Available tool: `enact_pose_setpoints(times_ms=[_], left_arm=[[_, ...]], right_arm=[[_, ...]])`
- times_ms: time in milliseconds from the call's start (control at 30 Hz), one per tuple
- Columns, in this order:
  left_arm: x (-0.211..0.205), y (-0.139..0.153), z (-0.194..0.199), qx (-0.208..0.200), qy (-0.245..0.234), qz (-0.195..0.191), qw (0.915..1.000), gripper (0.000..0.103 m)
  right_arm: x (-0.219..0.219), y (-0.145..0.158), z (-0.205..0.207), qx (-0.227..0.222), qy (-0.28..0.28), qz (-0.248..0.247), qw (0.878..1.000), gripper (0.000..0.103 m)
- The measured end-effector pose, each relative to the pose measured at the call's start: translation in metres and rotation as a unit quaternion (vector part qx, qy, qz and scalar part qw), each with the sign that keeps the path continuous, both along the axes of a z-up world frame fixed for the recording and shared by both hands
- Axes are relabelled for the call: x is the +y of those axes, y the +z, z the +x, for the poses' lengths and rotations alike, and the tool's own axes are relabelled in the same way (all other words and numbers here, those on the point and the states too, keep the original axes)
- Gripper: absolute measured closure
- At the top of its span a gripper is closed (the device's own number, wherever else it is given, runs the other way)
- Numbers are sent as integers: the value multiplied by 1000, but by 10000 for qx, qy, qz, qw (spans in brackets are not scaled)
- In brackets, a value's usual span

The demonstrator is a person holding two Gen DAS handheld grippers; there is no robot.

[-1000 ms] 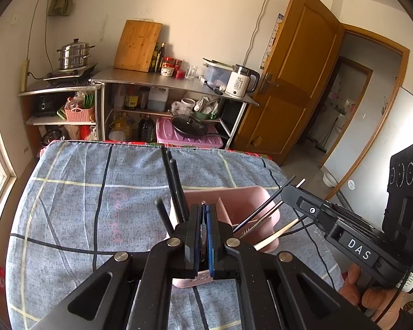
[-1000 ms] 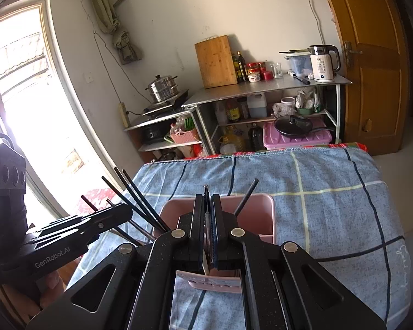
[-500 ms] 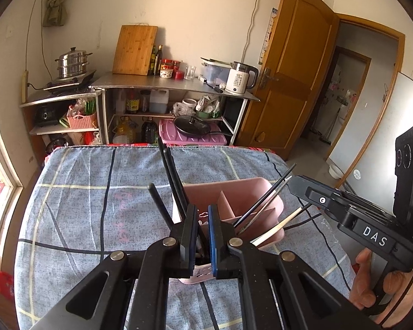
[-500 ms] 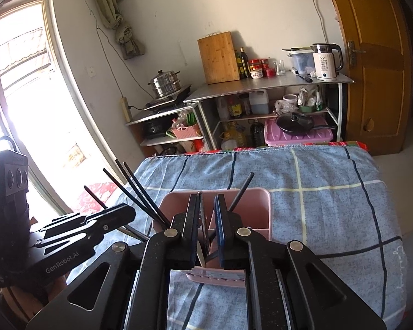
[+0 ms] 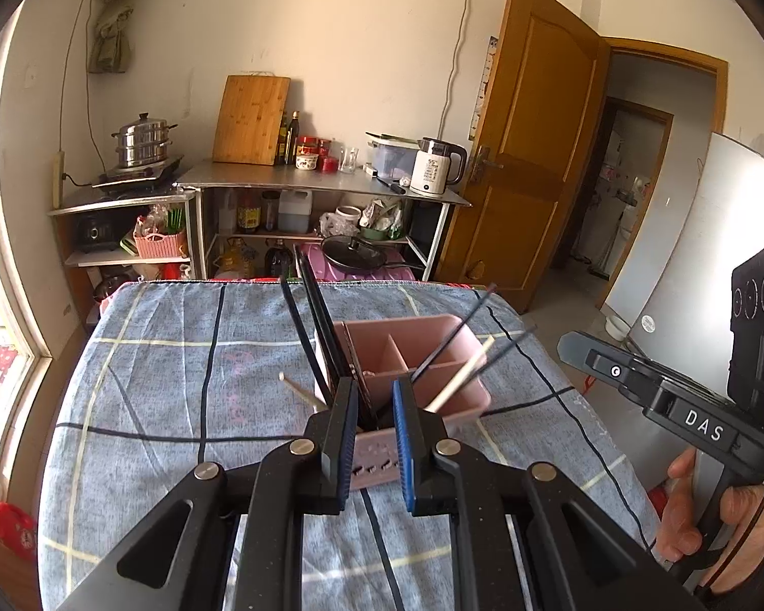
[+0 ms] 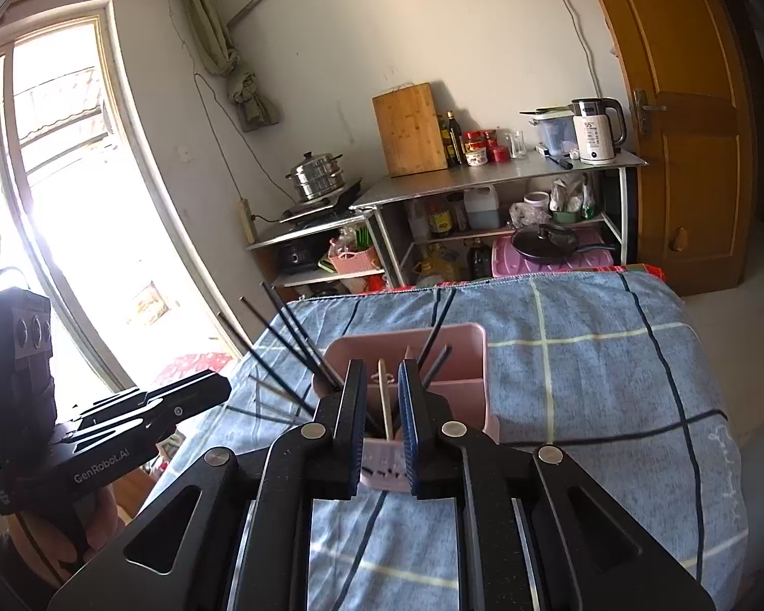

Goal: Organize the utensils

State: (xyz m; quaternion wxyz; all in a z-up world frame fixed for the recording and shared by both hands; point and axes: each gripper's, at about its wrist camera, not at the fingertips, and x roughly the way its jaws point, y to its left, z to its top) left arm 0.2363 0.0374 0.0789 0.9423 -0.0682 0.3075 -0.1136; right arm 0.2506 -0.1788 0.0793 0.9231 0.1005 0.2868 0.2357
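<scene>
Left wrist view: the left gripper (image 5: 374, 407) angles down toward the surface (image 5: 178, 382), which is covered in a blue checked cloth. Its fingers (image 5: 342, 425) stand a narrow gap apart and have just been opening; nothing is clamped between them. Just beyond their tips stands the pink utensil holder (image 5: 407, 356), divided into compartments. Black chopsticks (image 5: 316, 326) lean out of its left side, and more black sticks plus a pale wooden chopstick (image 5: 461, 374) lean out to the right. Another pale stick (image 5: 298, 391) pokes out beside the holder's left wall. At the right edge, a person's hand (image 5: 687, 514) grips the handle of the right gripper.

Right wrist view: the right gripper (image 6: 382, 407) also tilts down at the same holder (image 6: 458, 351). Its fingers (image 6: 352, 407) are slightly parted, having just been opening, and grip nothing; a pale wooden chopstick (image 6: 384, 402) standing in the holder shows through the gap. Black chopsticks (image 6: 290, 346) fan out to the left, and two more (image 6: 440, 326) rise from a rear compartment. The left gripper (image 6: 127, 422) appears at the left.
</scene>
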Motion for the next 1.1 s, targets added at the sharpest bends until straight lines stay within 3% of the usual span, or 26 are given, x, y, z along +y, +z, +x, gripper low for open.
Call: enact_pose_setpoints(times_ms=[467, 833, 1100], left_arm=[[-21, -27, -97, -238, 106, 18, 9997, 89], [-33, -51, -148, -428, 359, 301, 9980, 89], [-38, -63, -179, -602, 384, 250, 9971, 89]], right_arm=[[-14, -17, -82, -329, -85, -269, 9991, 81], [-5, -48, -137, -462, -53, -663, 9967, 77], [-5, -64, -165, -502, -174, -791, 9954, 76]])
